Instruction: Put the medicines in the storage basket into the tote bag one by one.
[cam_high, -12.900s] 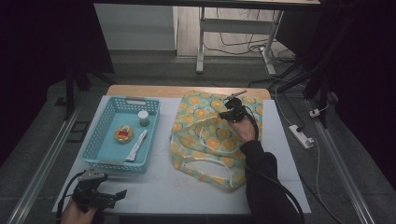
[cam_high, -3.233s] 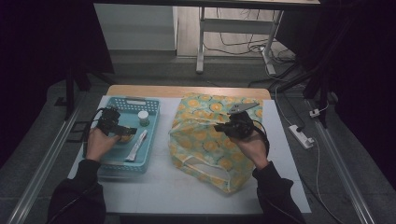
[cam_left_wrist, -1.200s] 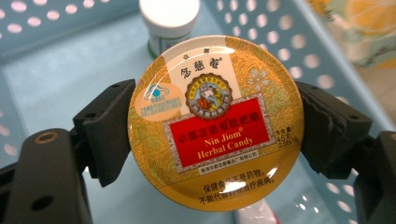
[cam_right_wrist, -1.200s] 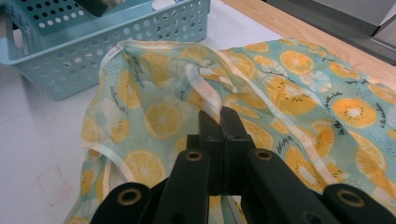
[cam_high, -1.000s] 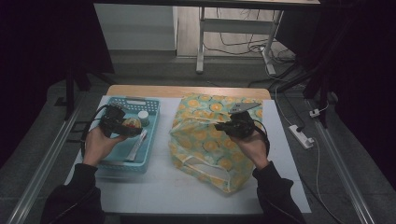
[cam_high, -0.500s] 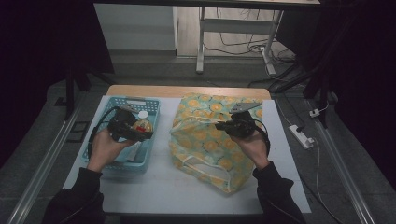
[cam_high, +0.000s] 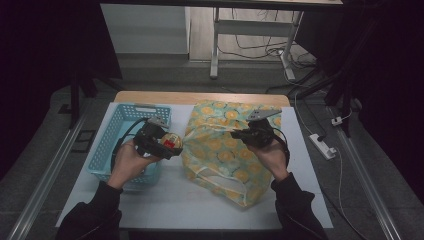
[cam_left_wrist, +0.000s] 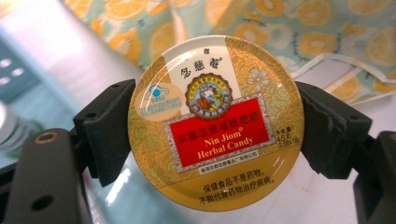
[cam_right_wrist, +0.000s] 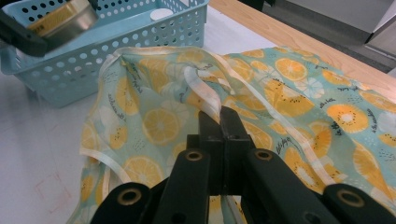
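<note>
My left gripper (cam_high: 169, 142) is shut on a round gold and red candy tin (cam_left_wrist: 215, 122), pads pressing its two sides. In the high view the tin (cam_high: 172, 140) hangs over the right rim of the light blue basket (cam_high: 111, 145), close to the bag. The bag (cam_high: 225, 150) is teal cloth printed with orange slices and lies in the middle of the table. My right gripper (cam_high: 239, 134) is shut on the bag's pale strap (cam_right_wrist: 211, 99) and lifts the upper edge, so the mouth faces the basket. The tin (cam_right_wrist: 63, 21) appears blurred at the top left of the right gripper view.
The basket (cam_right_wrist: 140, 32) has perforated walls and holds a white-capped item (cam_right_wrist: 161, 14) at its far end. A white power strip (cam_high: 323, 145) lies off the table's right side. Table legs and cables stand beyond the wooden far edge (cam_high: 200, 97).
My left hand has carried the tin out of the basket, rightward and a little up, toward the bag. The right hand keeps still, holding the bag's edge up.
</note>
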